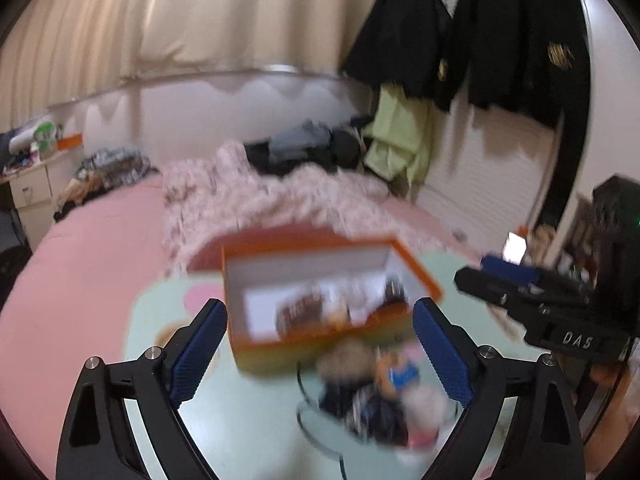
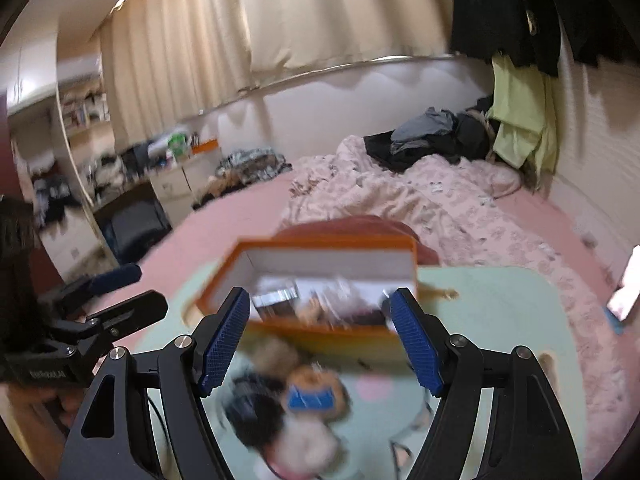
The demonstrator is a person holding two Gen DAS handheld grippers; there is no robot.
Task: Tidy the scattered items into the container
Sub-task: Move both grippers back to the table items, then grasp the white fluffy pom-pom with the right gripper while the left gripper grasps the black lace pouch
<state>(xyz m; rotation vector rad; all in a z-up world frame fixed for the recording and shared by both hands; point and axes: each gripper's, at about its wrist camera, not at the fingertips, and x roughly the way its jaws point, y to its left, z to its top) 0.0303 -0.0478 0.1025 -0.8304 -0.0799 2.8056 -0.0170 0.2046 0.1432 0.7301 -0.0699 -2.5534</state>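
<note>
Orange box point(image 1: 280, 344) holds blurred items; left gripper point(image 1: 320, 356), right gripper point(image 2: 320, 344) released, empty.

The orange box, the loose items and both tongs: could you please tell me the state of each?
Orange box: open, lidless, some items already inside.
Loose items: piled outside, in front of the box.
Left tongs: open, empty.
Right tongs: open, empty.

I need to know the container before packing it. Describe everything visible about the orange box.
The orange box is rectangular, looks like cardboard, orange outside and white inside, with no lid on it. It sits upright on the pale green mat, beyond the heap of small items that lies against its near wall. Several blurred things already lie inside. Neither gripper touches it.
</note>
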